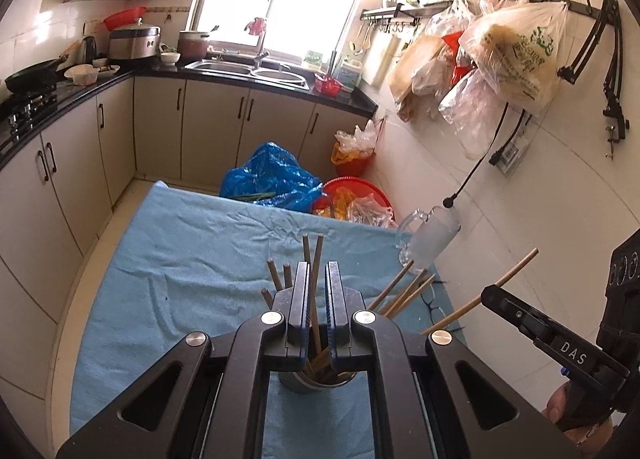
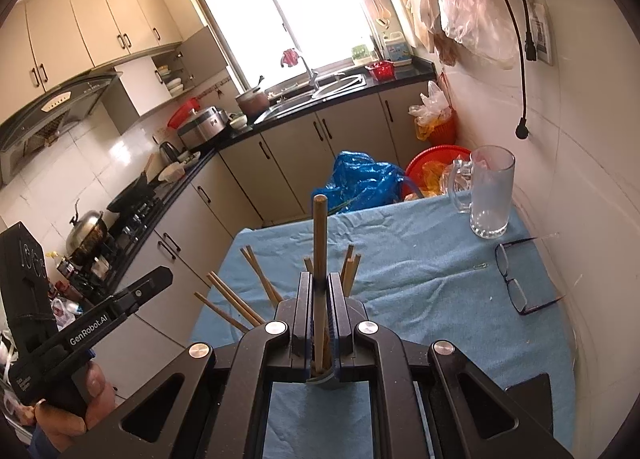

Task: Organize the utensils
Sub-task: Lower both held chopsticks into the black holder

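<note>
A wrinkled blue cloth [image 2: 420, 291] covers the surface. At its far right corner stands an upright glass mug [image 2: 490, 195] with its handle to the left, and nearer lies a pair of dark-framed glasses [image 2: 516, 279] — arms unfolded, close to the white wall. Beyond the far edge sit a crumpled blue plastic bag [image 1: 268, 179] and a red basin [image 1: 352, 195]. Plastic bags [image 1: 516, 55] hang from a wall hook rail — bulging and full.

Splayed chopsticks [image 2: 240, 299] crowd holder [image 1: 316, 381]; blue cloth [image 2: 420, 299] open toward mug [image 2: 490, 195].
</note>
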`<state>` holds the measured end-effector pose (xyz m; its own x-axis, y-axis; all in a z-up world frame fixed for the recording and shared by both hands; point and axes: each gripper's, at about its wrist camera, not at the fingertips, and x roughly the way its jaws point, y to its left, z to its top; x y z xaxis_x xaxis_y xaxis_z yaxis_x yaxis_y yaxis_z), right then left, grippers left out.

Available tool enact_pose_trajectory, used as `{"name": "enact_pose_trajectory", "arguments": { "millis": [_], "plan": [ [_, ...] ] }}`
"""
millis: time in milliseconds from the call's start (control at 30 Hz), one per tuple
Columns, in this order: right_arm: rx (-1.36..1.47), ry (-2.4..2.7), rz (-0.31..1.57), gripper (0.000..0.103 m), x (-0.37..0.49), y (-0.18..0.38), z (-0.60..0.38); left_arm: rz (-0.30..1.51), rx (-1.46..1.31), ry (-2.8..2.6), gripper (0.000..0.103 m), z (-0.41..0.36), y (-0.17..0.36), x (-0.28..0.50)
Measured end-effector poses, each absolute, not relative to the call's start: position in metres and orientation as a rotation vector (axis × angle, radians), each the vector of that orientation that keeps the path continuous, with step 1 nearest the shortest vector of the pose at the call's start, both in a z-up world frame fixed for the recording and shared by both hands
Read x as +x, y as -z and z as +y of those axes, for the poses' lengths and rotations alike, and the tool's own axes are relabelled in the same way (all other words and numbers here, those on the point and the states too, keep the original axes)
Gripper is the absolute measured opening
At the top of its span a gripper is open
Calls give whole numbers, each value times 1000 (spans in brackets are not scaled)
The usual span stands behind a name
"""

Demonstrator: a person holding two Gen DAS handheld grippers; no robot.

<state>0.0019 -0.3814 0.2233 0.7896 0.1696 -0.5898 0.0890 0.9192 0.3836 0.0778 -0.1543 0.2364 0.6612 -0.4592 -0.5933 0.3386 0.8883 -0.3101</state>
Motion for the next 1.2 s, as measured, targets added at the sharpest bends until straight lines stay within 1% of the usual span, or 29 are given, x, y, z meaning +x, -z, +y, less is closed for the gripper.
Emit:
{"name": "enact_pose_trajectory", "arguments": {
  "millis": [567,1200],
  "plan": [
    [397,-32,765,7,19,-183,-365,766,-170,499,6,-154,-213,89],
    [421,-42,780,8,20,-182,-369,772,-175,496,6,-153,-211,92]
  ]
}}
